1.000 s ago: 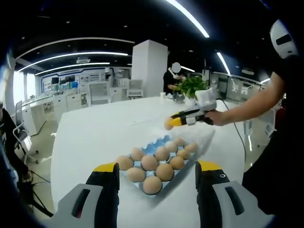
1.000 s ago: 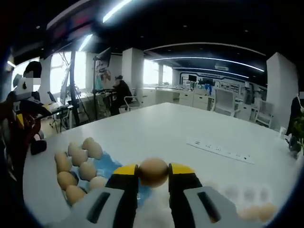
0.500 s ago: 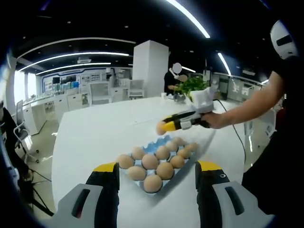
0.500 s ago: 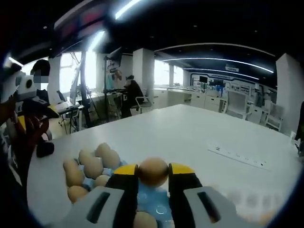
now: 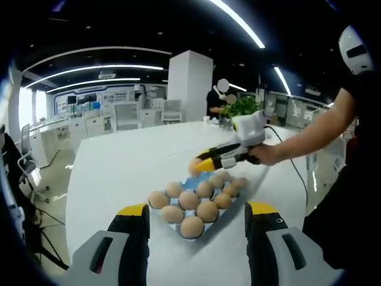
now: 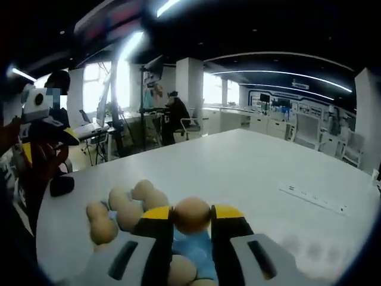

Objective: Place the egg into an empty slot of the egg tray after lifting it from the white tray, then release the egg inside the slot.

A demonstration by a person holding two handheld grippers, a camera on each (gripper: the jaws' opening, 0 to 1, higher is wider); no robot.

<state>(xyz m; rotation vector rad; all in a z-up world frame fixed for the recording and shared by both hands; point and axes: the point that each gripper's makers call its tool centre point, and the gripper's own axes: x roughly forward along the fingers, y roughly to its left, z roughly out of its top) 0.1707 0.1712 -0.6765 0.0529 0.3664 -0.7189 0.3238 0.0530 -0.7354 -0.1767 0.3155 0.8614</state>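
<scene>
Right tool (image 6: 191, 221) grips an egg (image 6: 191, 214) above the egg-filled blue tray (image 5: 191, 210).

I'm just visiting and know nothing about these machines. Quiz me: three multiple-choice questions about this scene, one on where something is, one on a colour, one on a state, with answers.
1. Where is the egg held by the right gripper?
A. Above the far end of the egg tray
B. On the floor
C. Inside a cupboard

2. What colour is the egg tray?
A. Red
B. Blue
C. Black

3. What state is the left gripper in?
A. Shut on an egg
B. Shut on a cable
C. Open, holding nothing

Answers: 1 A, the egg in the right gripper hangs over the far end of the egg tray. 2 B, blue shows between the eggs. 3 C, the left gripper has its jaws wide apart with only the tray seen between them.
</scene>
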